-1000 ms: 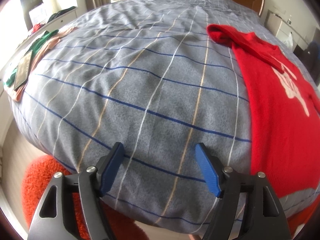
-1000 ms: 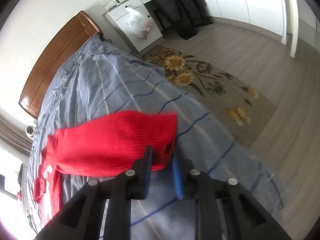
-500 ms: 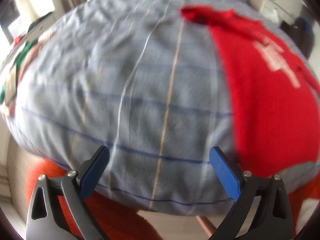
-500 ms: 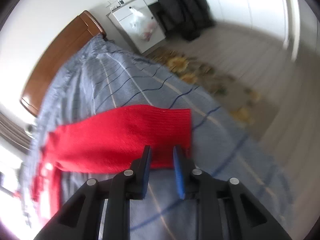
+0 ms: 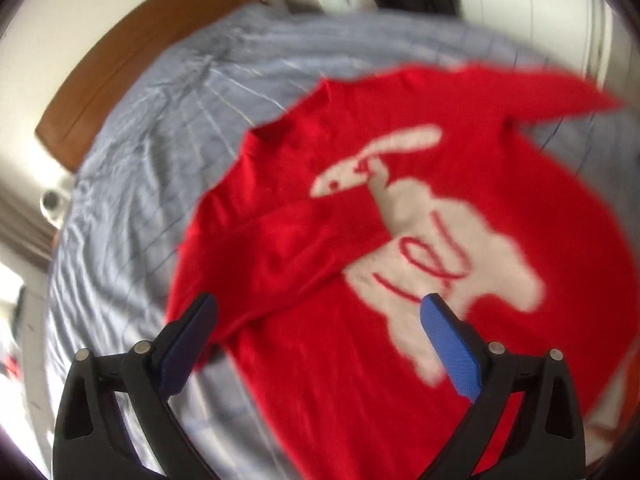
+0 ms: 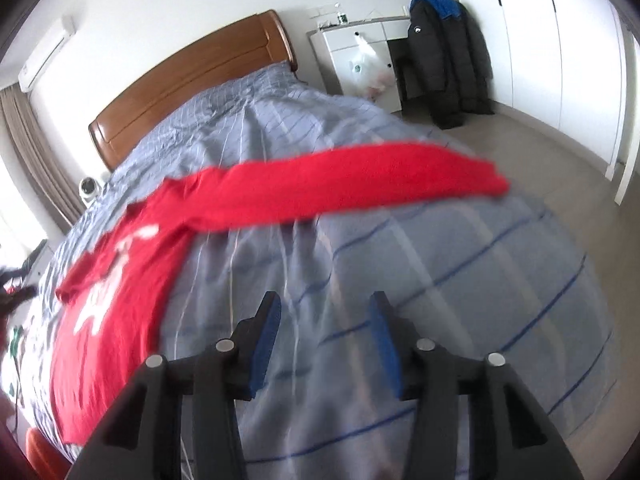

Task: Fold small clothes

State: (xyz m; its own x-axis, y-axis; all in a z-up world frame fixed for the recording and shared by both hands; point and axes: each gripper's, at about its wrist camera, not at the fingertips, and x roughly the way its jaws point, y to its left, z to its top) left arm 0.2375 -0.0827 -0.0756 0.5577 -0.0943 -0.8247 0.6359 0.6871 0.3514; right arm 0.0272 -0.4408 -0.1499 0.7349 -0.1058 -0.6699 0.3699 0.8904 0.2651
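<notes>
Since a second ago our right tongs (image 6: 324,340) let the sleeve go; both tongs, left (image 5: 316,340) too, gape wide, empty. Red sweater (image 5: 360,240) lies flat mid-bed (image 6: 440,280): soft, floppy knit, so we'd pinch cuff or hem.

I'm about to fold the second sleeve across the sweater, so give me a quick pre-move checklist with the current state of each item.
1. Left hand-held gripper open, holding nothing: ok.
2. Right hand-held gripper open, holding nothing: ok.
3. Sweater lying front up on the bed: ok.
4. One sleeve already folded across the chest: ok.
5. Other sleeve stretched out, not folded: not ok.
6. Hem lying flat: cannot tell, blurred.
</notes>
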